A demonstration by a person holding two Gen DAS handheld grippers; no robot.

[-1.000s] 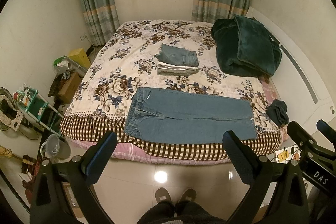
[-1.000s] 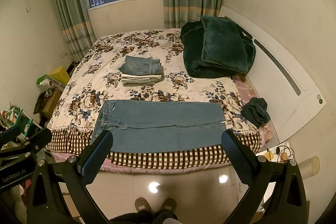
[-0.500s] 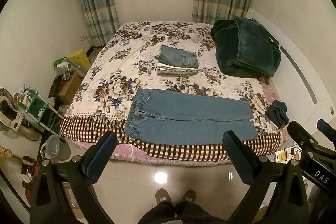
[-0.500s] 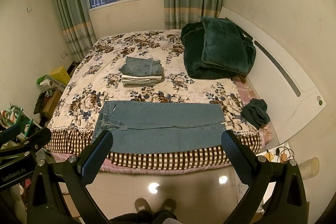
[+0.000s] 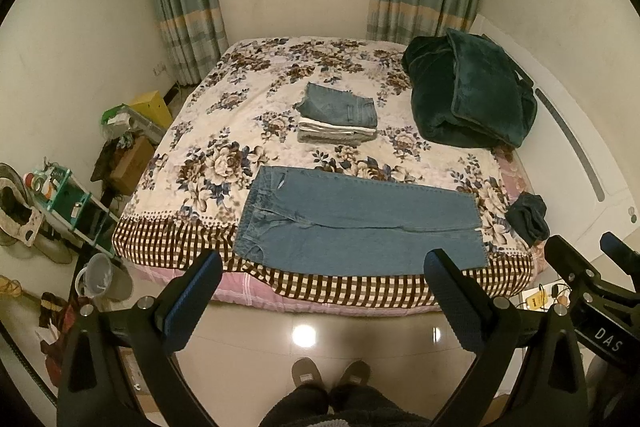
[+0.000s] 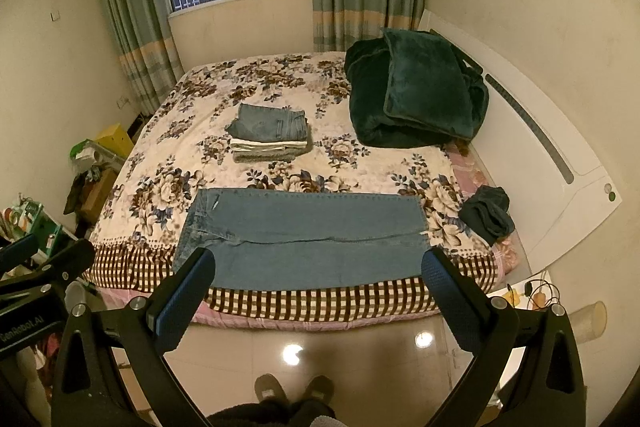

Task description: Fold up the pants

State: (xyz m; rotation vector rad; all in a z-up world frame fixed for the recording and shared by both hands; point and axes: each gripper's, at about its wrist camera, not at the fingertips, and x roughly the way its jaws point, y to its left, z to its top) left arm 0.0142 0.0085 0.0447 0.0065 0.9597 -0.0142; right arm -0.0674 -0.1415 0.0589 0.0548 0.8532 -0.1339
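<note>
Pants (image 5: 360, 223) — blue denim, spread flat and lengthwise across the near edge of the bed (image 5: 224, 147) — lie with the waistband toward 9 o'clock and the leg hems toward 3 o'clock in the left wrist view. The left gripper (image 5: 322, 283) hangs above the tiled floor (image 5: 304, 339) at 6 o'clock, its fingers (image 5: 196, 301) spread wide and holding nothing, well apart from the denim. At 12 o'clock from the pants sits a stack of folded clothes (image 5: 338, 117), a folded pair of jeans on top. A dark green blanket (image 5: 468, 95) is heaped at 2 o'clock against the white headboard (image 5: 576, 155), and a small dark garment (image 5: 528, 217) rests at the bed's corner at 3 o'clock, just beside the hems. The person's slippers (image 5: 330, 375) show at 6 o'clock. Part of the right gripper pokes in at 4 o'clock.

From the right wrist view, the pants (image 6: 304, 235) again fill the centre, the near leg lying over the checked border of the bedspread. The right gripper (image 6: 318, 281) is held over the floor — fingers (image 6: 450, 301) wide apart, empty, not touching the cloth. The stack of folded clothes (image 6: 270, 135) is at 12 o'clock, the blanket (image 6: 416, 91) at 1 o'clock, the small dark garment (image 6: 486, 215) at 3 o'clock.
</note>
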